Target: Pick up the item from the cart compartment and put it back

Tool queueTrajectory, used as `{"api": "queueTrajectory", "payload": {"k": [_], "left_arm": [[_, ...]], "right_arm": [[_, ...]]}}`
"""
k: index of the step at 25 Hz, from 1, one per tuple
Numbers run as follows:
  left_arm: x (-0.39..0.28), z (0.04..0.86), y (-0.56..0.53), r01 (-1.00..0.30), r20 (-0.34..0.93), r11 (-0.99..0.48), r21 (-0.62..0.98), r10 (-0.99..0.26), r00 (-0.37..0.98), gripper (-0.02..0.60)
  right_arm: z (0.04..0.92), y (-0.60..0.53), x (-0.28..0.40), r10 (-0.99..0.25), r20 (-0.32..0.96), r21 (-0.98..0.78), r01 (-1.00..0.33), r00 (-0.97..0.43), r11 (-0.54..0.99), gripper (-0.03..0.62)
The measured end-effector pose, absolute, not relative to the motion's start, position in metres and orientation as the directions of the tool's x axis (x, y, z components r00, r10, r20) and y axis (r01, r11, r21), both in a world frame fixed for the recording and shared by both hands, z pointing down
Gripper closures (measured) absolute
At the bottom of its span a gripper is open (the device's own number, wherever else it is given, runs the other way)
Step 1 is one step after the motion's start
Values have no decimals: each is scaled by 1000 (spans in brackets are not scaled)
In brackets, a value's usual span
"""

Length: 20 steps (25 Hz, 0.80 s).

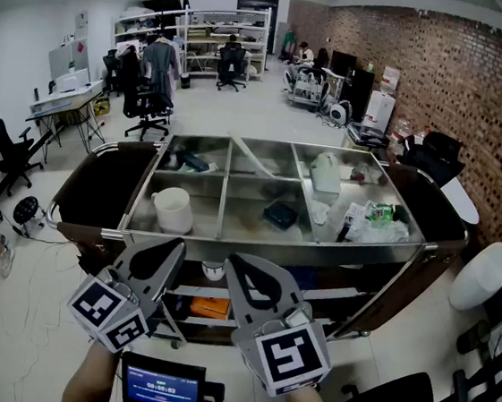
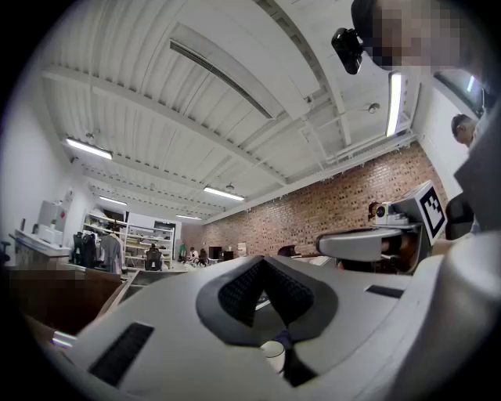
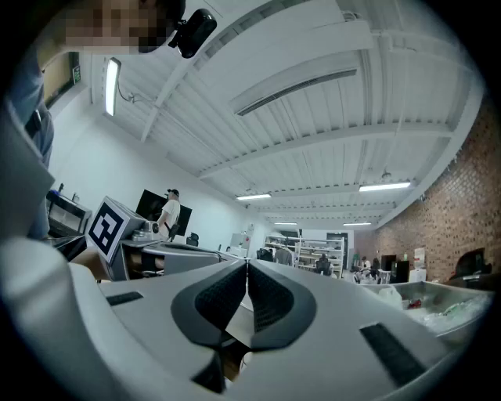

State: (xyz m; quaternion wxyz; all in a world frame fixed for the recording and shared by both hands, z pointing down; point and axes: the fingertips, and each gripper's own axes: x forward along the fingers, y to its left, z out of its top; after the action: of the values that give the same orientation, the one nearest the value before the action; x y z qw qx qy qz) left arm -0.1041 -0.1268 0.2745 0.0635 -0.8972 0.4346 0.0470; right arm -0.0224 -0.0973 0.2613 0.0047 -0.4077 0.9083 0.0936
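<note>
A steel cart (image 1: 220, 234) with several open compartments stands in front of me. In the near left compartment a white mug (image 1: 172, 209) stands upright. A small dark pouch (image 1: 280, 214) lies in the near middle one. A white jug (image 1: 326, 171) and crumpled bags (image 1: 373, 221) fill the right compartments. My left gripper (image 1: 178, 245) and right gripper (image 1: 232, 260) hover side by side just short of the cart's near rim, both shut and empty. In the left gripper view the left gripper (image 2: 262, 265) shows its pads meeting. The right gripper (image 3: 247, 270) has its pads pressed together too.
The cart's lower shelf holds an orange item (image 1: 212, 306). A small screen (image 1: 162, 386) sits below my hands. Office chairs (image 1: 149, 103) and shelving (image 1: 225, 35) stand behind the cart, a brick wall (image 1: 428, 72) on the right, and white seats (image 1: 482, 271) beside the cart's right end.
</note>
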Motion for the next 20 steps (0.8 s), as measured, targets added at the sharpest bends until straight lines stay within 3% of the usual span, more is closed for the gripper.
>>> {"api": "queueTrajectory", "payload": {"k": [1, 3, 10, 12, 20], "left_arm": [[-104, 274, -128, -781, -140, -619, -79, -769, 624, 569], [-103, 273, -131, -772, -143, -629, -91, -759, 635, 569], [-81, 259, -144, -734, -179, -673, -94, -714, 677, 569], [-71, 255, -149, -723, -183, -683, -98, -702, 688, 569], [-17, 239, -188, -693, -196, -710, -127, -667, 719, 568]], "right_arm": [[260, -98, -25, -740, -85, 166, -741, -668, 650, 574], [257, -101, -28, -741, -88, 172, -743, -665, 647, 503], [242, -117, -8, -783, -94, 196, -782, -615, 591, 502], [238, -125, 1, -786, -90, 195, -785, -612, 589, 450], [217, -185, 46, -795, -93, 281, -782, -599, 557, 450]]}}
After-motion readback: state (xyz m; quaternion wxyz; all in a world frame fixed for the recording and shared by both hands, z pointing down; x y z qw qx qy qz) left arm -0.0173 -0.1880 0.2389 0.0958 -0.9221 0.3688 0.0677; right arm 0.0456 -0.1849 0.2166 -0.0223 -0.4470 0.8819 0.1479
